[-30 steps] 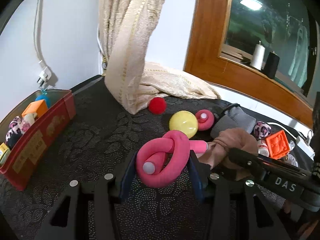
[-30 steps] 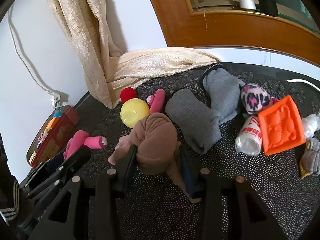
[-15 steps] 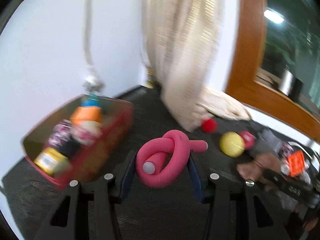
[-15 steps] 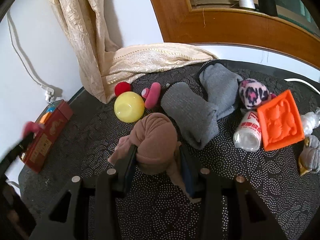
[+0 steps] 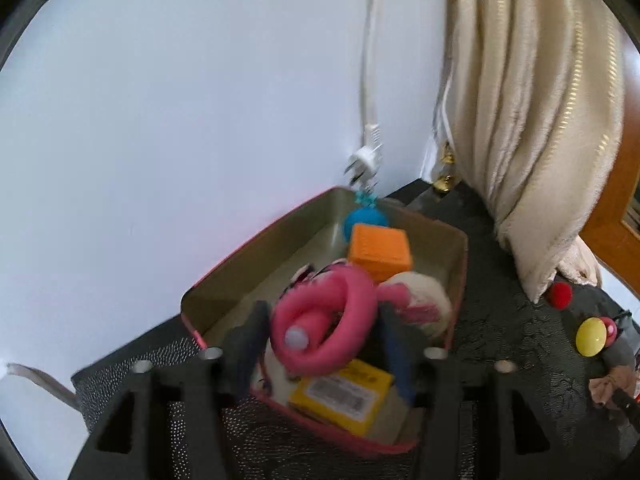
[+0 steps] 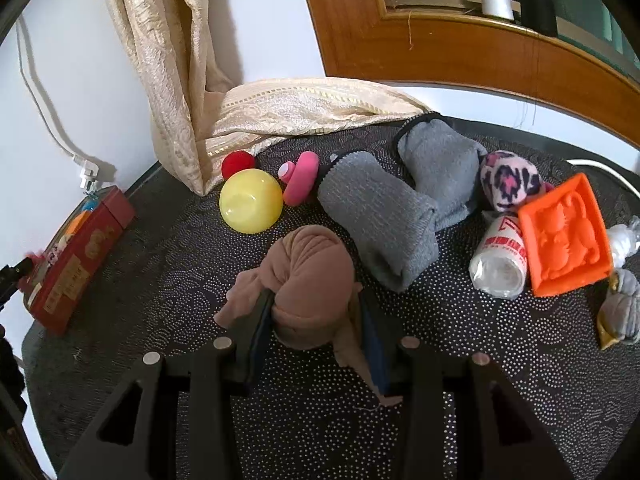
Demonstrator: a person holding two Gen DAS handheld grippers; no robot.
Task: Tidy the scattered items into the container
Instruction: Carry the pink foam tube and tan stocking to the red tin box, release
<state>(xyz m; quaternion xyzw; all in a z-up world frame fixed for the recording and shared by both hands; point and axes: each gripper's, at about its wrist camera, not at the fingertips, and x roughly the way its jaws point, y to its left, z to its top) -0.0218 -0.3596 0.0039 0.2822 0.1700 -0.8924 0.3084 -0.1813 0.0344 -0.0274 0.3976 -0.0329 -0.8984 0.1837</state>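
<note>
Fingers of the left gripper (image 5: 322, 340) are clamped on a pink foam roller (image 5: 326, 326) knotted into a loop, held above the red box (image 5: 458, 280) that stands on the dark patterned worktop (image 5: 512, 320) against the white wall. Inside the box lie an orange cube (image 5: 378, 254), a blue ball (image 5: 366, 218), a yellow packet (image 5: 344, 394) and a cream roll (image 5: 424, 296) with pink on it. A white plug (image 5: 364, 160) hangs on its cord just above the far corner of the box, and a cream curtain (image 5: 536, 120) falls to the worktop on the right. In the right wrist view, the right gripper (image 6: 316, 320) has its fingers closed on a brown cloth bundle (image 6: 310, 280) that rests on the worktop. Past it lie a yellow ball (image 6: 251, 201) touching a red pompom (image 6: 237, 164), a second pink roller (image 6: 302, 182), 2 grey socks (image 6: 380, 216), a leopard-print sock ball (image 6: 510, 180), an orange mould (image 6: 564, 234) leaning on a clear bottle (image 6: 500, 266), and a grey knotted cloth (image 6: 620, 308). The box sits well apart at the left edge.
</note>
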